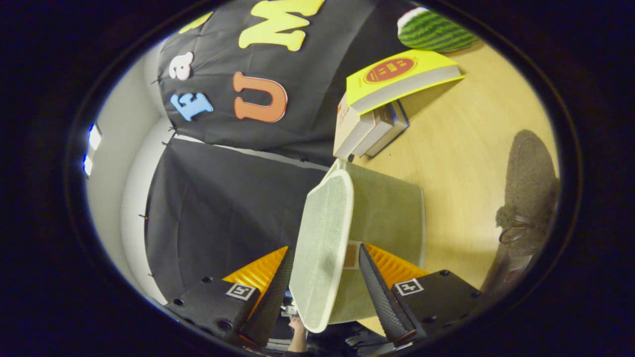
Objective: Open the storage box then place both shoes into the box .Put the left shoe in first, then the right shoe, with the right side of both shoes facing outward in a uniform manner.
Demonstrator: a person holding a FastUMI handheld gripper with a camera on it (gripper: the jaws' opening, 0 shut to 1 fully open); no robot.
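Note:
The storage box [392,208] is pale green fabric and stands on the wooden table [461,144]. Its lid [322,238] is swung up on edge and lies between my two fingers. My gripper [326,250] is shut on the lid, with the left finger [278,287] against its outer face and the right finger [377,292] on the box side. A small brown tab [352,255] shows on the lid next to the right finger. One grey-brown fuzzy shoe [528,198] with laces lies on the table beyond the box, off to the right of my fingers.
A stack of books [377,114] with a yellow one [397,79] on top lies behind the box. A watermelon toy [431,32] sits further back. A person's hand [297,332] shows under the lid near the left finger. The black cloth wall stands close to the box's left.

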